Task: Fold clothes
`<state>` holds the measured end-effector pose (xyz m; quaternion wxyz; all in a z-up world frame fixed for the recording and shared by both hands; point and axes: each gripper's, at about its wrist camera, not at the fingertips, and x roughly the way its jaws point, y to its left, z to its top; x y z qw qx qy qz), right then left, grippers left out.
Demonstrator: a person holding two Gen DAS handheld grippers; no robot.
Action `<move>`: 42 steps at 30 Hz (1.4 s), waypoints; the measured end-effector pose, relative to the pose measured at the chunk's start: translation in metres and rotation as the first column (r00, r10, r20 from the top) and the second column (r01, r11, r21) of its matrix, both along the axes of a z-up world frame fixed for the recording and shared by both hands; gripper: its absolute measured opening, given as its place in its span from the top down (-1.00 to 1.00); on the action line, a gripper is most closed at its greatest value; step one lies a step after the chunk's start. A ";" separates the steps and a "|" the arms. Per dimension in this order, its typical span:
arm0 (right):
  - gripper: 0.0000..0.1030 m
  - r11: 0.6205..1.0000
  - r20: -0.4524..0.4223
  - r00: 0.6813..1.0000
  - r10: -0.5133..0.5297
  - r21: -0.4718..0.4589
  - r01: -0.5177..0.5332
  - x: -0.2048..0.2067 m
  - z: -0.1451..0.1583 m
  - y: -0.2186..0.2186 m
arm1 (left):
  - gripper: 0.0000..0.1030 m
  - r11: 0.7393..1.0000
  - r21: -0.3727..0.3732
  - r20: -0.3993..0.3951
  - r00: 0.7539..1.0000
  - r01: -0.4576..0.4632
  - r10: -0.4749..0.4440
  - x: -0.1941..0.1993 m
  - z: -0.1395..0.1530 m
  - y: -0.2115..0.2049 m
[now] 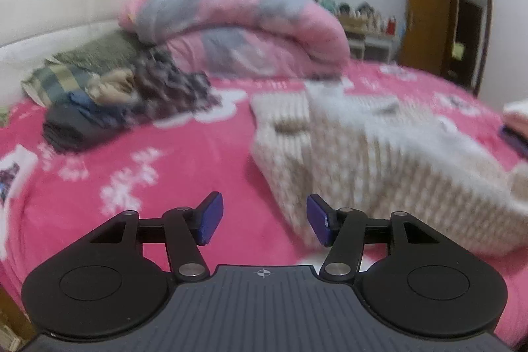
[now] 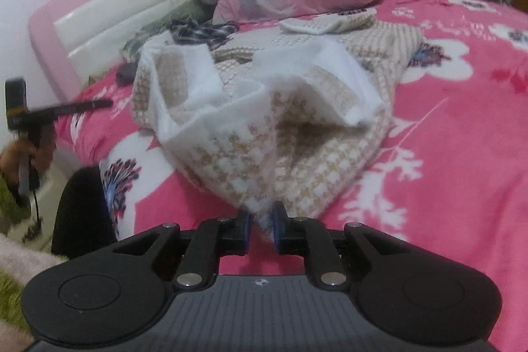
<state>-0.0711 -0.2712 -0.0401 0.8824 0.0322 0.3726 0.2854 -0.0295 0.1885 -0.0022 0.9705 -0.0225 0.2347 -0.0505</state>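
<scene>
**On the pink bed: 1 cream knit garment, part gathered**

On the bedsheet [image 2: 462, 154], pink with white flowers, lies 1 cream-and-tan checked garment [image 2: 297, 134] with a white fleecy lining turned out in places. It sits near the middle of the bed, its near corner lifted and bunched, the far part spread flat.

- Right gripper [image 2: 262, 228]: tongs drawn together, clamped on the near corner of the garment.
- Left gripper [image 1: 264, 218]: tongs apart, holding nothing, hanging over bare sheet just beside the garment's near edge [image 1: 297, 207].
- Handling, as judged: soft, thick and limp; it will sag and fold on itself, not slip. Light enough for 1 corner hold, though a second hold on the free near edge or corner would keep it square.
- Stage: the bunched shape fits either a garment being spread or one mid-fold; the pictures do not settle which.
- Also present: 1 rolled pink-and-grey quilt [image 1: 250, 22]; 1 heap of dark clothes [image 1: 109, 101] by the headboard.
- Writing or labels: none readable; the left view is blurred.
</scene>
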 end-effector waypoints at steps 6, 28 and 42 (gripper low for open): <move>0.35 0.999 0.183 0.983 0.002 0.045 -0.011 -0.001 0.058 -0.005 | -0.66 0.992 0.095 0.011 0.996 0.085 -0.086 0.062 0.012 -0.043; 0.22 0.956 0.063 0.968 -0.243 -0.152 0.250 0.046 -0.037 0.041 | 0.00 0.990 0.130 -0.327 0.941 -0.050 0.090 0.027 -0.051 -0.006; -0.01 0.964 0.236 0.952 -0.193 -0.137 0.229 0.046 0.040 0.032 | -0.62 0.987 0.158 -0.066 0.998 -0.003 0.013 0.037 0.048 -0.019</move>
